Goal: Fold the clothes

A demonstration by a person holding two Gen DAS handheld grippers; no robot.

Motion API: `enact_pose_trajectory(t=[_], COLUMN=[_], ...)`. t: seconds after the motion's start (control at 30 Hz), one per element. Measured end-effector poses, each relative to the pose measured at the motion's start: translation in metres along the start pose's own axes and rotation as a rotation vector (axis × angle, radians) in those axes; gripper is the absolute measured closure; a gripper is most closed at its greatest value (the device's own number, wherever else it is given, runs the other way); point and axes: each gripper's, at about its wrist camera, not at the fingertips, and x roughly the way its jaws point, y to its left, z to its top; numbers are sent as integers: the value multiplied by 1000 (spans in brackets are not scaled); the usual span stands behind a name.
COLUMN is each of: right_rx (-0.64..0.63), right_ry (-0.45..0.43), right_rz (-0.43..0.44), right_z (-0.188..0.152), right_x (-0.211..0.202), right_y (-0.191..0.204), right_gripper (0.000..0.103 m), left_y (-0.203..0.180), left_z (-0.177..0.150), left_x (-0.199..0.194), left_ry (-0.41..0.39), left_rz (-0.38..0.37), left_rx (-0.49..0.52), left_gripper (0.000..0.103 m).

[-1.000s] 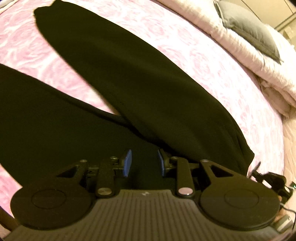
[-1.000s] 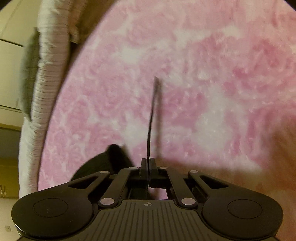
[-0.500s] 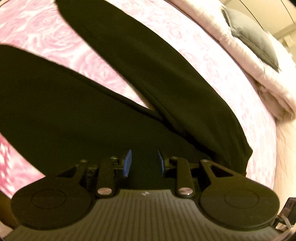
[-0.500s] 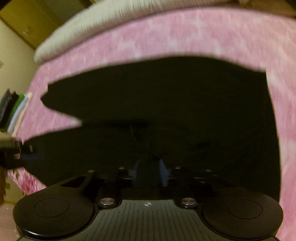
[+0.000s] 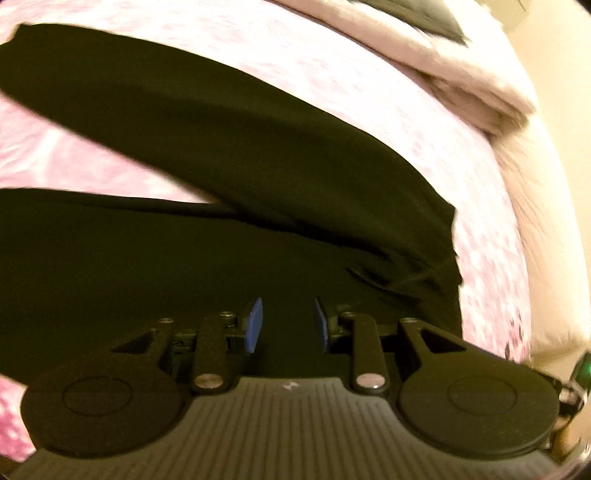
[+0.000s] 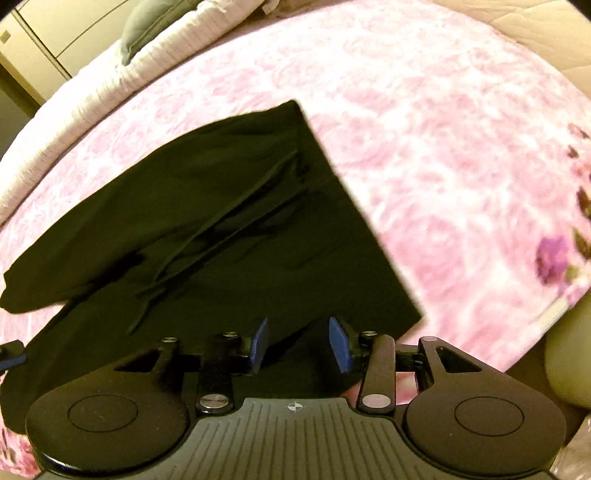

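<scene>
A pair of black trousers [image 5: 229, 155] lies spread on a pink rose-patterned bedspread [image 6: 424, 122]. The cloth is plain, matte and dark, with no print. In the left wrist view one leg runs from about ten o'clock down to four o'clock, lapped over the other leg, which fills the lower left; a wedge of pink shows between them at nine o'clock. Soft creases gather near four o'clock, where the fabric bunches at its end. In the right wrist view the trousers [image 6: 229, 229] fill the left and centre, with a straight edge running from twelve o'clock to a corner near four o'clock, and thin folded ridges crossing the middle.

The left gripper [image 5: 287, 325] hangs over the cloth, its blue pads parted, nothing gripped. The right gripper [image 6: 298, 345] has its jaws opening above the trousers' lower edge, pads clear of the fabric.

A white quilt [image 6: 92, 96] and grey pillow [image 6: 155, 22] lie at eleven o'clock.
</scene>
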Motion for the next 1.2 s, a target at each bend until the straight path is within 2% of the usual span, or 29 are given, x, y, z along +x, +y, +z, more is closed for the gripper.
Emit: enact_pose_trajectory(t=[0.1,0.17,0.2,0.23,0.4,0.63,0.77,0.93,1.13,1.17,1.2], right_rx=[-47,-81,-100,-121,-196,-258,-277,-242,-297,-297,-293], right_ry=[12,27,51,69,81,79,86,91,117,113,95], right_rz=[34,63,77,94,176,291,314,381,429,440,451], right_z=[9,17,22,27,49,79,88,98,101,101,101], right_x=[8,18,25,34,61,97,101,102,116,117,114], right_y=[-16,-26,-30,-34,-53,-63,-70,-80,-67,-67,-67], right_gripper=[63,74,83,84,84,84,83,80,76,77,91], left_y=[-32,-51,-60,-66,-89,-96,-99,-100,-100,-100,-100], left_z=[-6,-8,-9,-8,-4,4,12,14,10,9,8], left_x=[27,47,57,65,98,111,114,117,123,123,123], left_ry=[37,51,57,58,55,35,24,25,46,47,47], left_rz=[-6,12,20,22,51,103,131,143,172,175,178], left_rx=[60,85,93,83,33,-3,4,1,-13,-17,-18], left_gripper=[78,78,78,78,78,78,78,78,78,78,78])
